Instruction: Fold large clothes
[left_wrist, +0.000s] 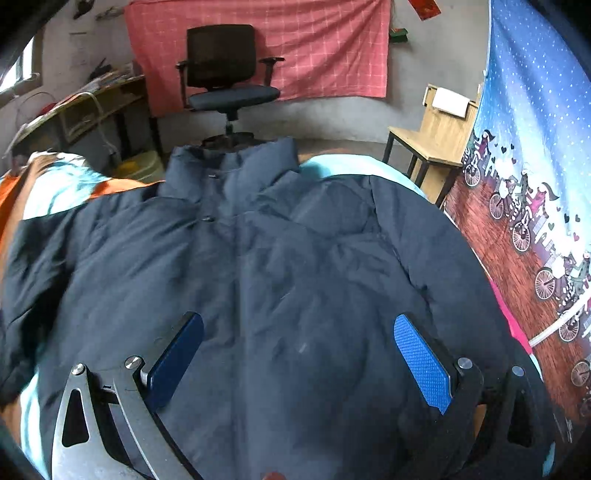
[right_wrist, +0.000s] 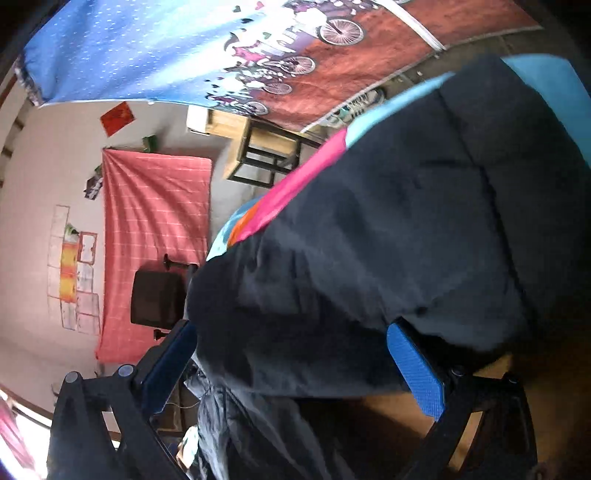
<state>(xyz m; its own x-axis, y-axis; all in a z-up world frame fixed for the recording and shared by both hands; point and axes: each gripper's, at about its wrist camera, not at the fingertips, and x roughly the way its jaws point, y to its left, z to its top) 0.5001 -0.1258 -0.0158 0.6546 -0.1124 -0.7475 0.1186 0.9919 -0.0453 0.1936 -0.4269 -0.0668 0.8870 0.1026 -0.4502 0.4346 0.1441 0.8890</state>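
Jacket (left_wrist: 280, 266) lies spread front-up on the bed (left_wrist: 55, 188), left gripper (left_wrist: 295, 354) and right gripper (right_wrist: 291, 365) both spread wide, poised for folding.

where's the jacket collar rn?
In the left wrist view the jacket lies front-up on the bed, its collar at the far end, top centre, just below the black office chair.

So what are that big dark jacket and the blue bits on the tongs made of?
The jacket looks like matte navy synthetic shell over padding: it puffs and creases softly between stitched seams. The blue pads on the left tongs look like rubber or plastic; a fine dotted grip texture shows.
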